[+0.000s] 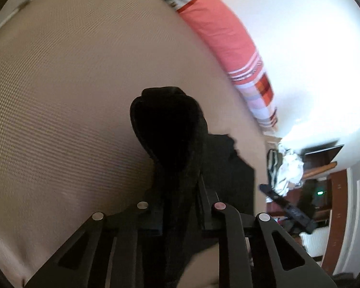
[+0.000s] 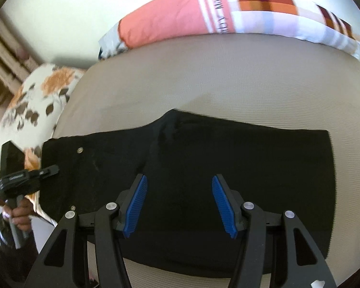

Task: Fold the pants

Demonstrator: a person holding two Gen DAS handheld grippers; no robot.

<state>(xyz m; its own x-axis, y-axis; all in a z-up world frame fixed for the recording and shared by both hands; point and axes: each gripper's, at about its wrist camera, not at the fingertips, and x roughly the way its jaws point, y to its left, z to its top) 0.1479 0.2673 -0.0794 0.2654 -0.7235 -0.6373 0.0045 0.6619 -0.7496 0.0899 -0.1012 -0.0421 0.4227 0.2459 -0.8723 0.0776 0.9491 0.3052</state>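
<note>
The black pants [image 2: 204, 168] lie folded on the beige bed sheet [image 2: 204, 72], waistband with a metal button at the left. My right gripper [image 2: 180, 201] is open, its blue pads [image 2: 136, 204] apart just above the middle of the pants, holding nothing. My left gripper [image 1: 180, 192] is shut on a bunched fold of the black pants [image 1: 170, 129], which rises between its fingers. In the right wrist view the left gripper [image 2: 51, 170] shows at the waistband's left edge, held by a hand.
A pink and checked pillow [image 2: 204, 12] lies along the far side of the bed by the white wall. A floral pillow [image 2: 33, 100] sits at the left. In the left wrist view, shelves with clutter [image 1: 300, 187] stand beyond the bed's edge.
</note>
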